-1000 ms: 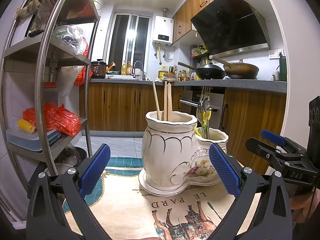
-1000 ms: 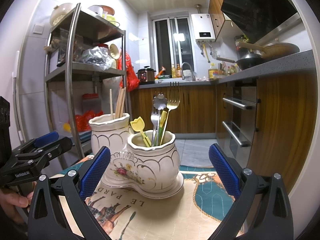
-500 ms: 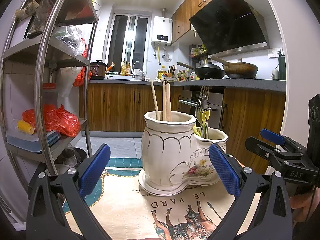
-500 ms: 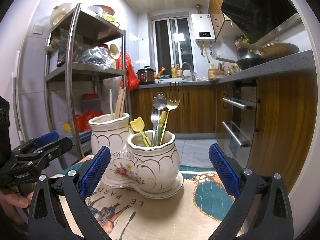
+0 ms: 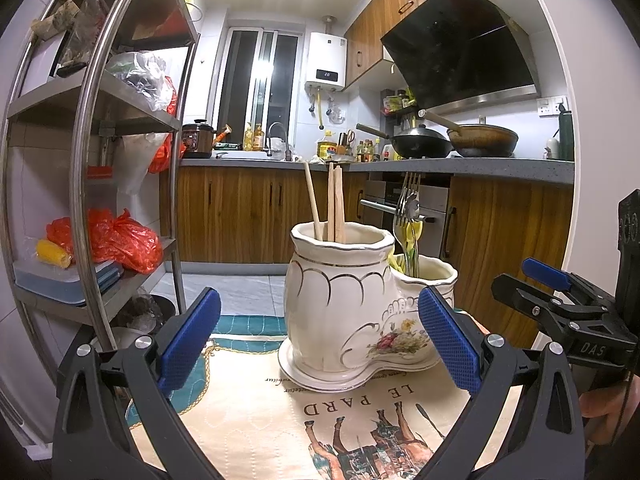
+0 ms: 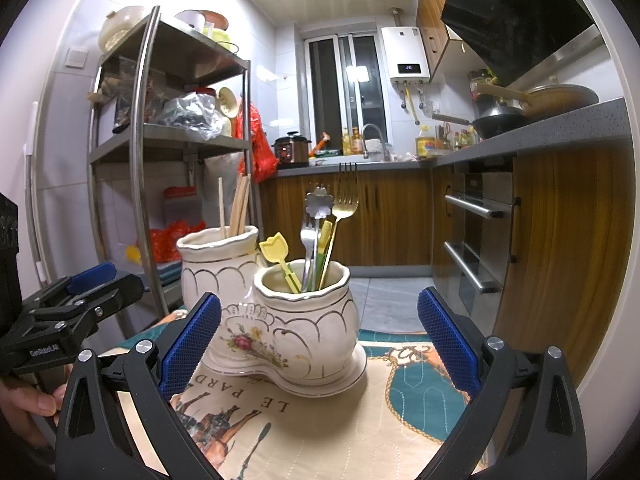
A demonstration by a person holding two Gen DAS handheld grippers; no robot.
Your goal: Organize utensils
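Observation:
A white ceramic double utensil holder (image 5: 352, 312) with gold trim and a flower print stands on a printed cloth. Its taller pot holds wooden chopsticks (image 5: 332, 200). Its lower pot (image 6: 308, 312) holds forks (image 6: 346, 204), a flower-shaped spoon (image 6: 318, 204) and yellow and green picks (image 6: 276, 248). My left gripper (image 5: 320, 344) is open and empty, just in front of the holder. My right gripper (image 6: 320, 344) is open and empty, facing the lower pot. Each gripper shows at the edge of the other's view.
The cloth (image 6: 412, 392) with horse print and teal border covers a small table. A steel shelf rack (image 5: 88, 184) with bags and boxes stands at the left. Wooden cabinets, an oven (image 6: 476, 232) and a worktop with woks (image 5: 452, 144) stand behind and at the right.
The left view has shifted very slightly, so the holder sits a touch further left. Both grippers stay open and nothing on the table has moved.

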